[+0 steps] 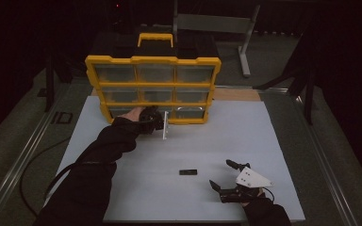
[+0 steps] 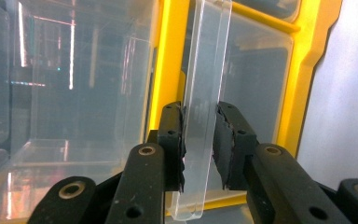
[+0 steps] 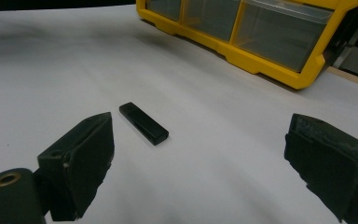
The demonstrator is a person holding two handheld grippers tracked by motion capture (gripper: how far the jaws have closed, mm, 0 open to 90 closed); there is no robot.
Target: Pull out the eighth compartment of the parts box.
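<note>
Now the left gripper (image 2: 199, 144) has its jaws clamped on the clear front lip of the drawer (image 2: 205, 102), in the middle of the bottom row of the yellow cabinet (image 1: 153, 60). Judging by this, the step in hand is opening that drawer; next comes a straight pull toward the person, keeping the thin lip square between the pads. Waiting over the white table (image 1: 122, 188), the right gripper (image 3: 205, 163) has its jaws wide apart, near 1 black stick (image 3: 143, 122). Count: 1 cabinet, 9 drawers, 2 grippers.
</note>
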